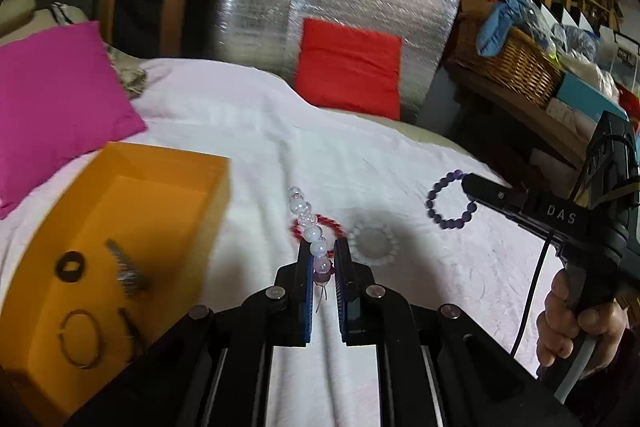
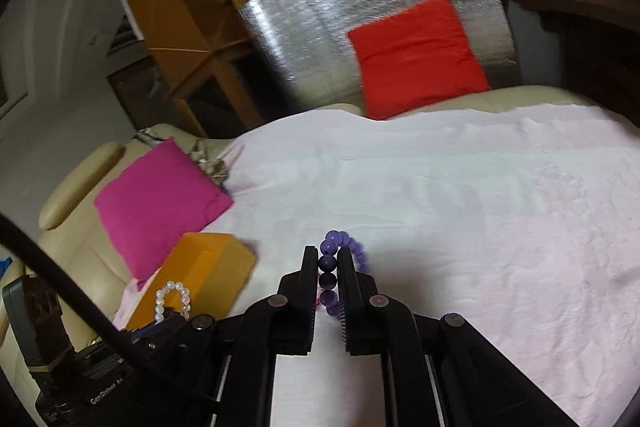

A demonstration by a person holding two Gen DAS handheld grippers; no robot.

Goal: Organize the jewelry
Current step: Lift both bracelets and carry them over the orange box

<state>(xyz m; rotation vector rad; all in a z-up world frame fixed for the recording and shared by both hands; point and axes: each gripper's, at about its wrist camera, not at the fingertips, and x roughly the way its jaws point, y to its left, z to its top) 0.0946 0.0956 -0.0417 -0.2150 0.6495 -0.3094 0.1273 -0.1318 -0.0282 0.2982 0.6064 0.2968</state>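
Left wrist view: a white sheet spreads ahead of the left gripper, clamped on a pale bead bracelet. To its left, the orange box already holds rings and small, blurred pieces. Beyond its tips, a red bracelet and a white one remain, partly hidden. The right gripper is pinched on a purple bracelet.

I can read "DAS" in white letters on the black body of the right hand-held gripper. On the left hand-held gripper, low on its housing, I make out "GenRobot AI".
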